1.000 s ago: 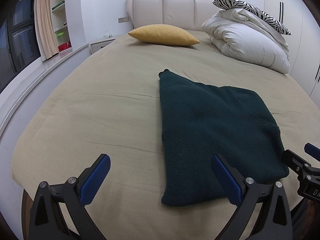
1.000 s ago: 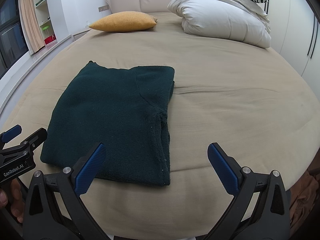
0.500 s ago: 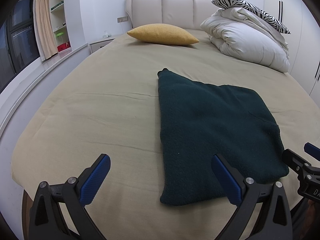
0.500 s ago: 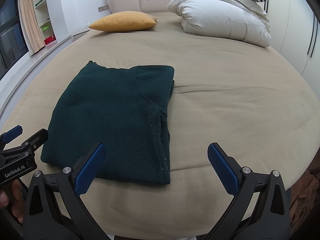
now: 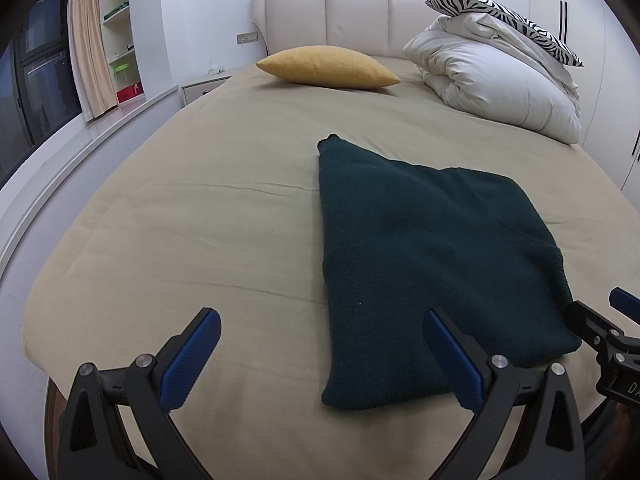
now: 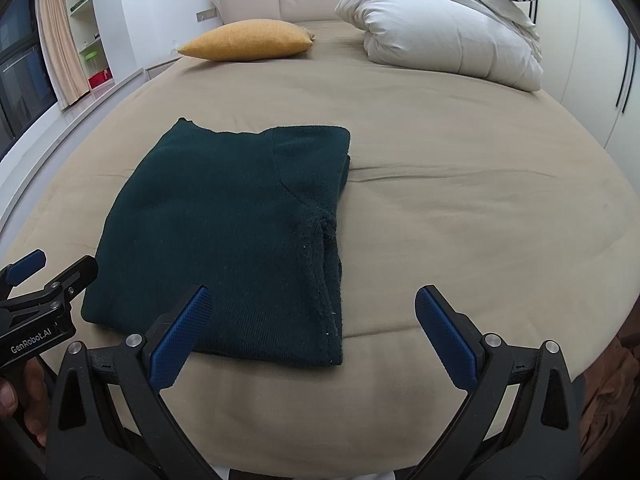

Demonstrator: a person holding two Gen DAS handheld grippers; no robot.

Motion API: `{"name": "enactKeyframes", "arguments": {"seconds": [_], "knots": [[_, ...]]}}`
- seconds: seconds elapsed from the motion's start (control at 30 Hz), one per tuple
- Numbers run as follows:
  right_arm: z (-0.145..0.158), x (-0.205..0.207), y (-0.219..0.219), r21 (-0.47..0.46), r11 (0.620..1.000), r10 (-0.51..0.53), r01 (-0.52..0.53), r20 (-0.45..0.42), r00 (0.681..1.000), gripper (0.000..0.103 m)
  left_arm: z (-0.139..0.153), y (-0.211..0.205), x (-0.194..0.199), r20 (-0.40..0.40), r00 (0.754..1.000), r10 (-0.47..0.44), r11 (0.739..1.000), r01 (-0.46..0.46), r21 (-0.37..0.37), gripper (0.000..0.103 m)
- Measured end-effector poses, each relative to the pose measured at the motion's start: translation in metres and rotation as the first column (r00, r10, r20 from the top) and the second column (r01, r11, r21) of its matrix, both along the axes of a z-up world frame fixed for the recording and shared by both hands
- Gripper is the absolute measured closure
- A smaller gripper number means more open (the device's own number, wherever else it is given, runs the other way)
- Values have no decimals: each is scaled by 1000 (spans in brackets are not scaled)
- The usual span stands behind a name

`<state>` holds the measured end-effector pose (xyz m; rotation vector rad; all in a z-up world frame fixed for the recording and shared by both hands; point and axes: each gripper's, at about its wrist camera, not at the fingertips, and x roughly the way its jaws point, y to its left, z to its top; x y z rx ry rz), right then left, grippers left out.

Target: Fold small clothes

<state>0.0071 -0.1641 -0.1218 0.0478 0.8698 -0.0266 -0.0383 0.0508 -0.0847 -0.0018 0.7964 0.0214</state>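
Both the left claw (image 5: pixel 320 354) and right claw (image 6: pixel 312 330) gape empty; the folded green sweater's (image 6: pixel 228 220) underlayers are hidden.

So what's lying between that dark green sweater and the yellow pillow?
Nothing: only bare beige bedsheet lies between the folded sweater and the yellow pillow. The right wrist view shows it most plainly.

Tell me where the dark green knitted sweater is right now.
The folded dark green knitted sweater lies flat on the beige bed, just ahead of both open grippers, left of centre in the right wrist view, nearer than the mustard yellow cushion.
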Motion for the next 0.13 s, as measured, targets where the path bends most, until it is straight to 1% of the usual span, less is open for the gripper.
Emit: {"name": "enactKeyframes", "arguments": {"seconds": [0.13], "knots": [[-1,0,0,2,1000,-1,1,-1,1000,0,-1,2,-4,9,1000,-2,1000,2,13,0]]}}
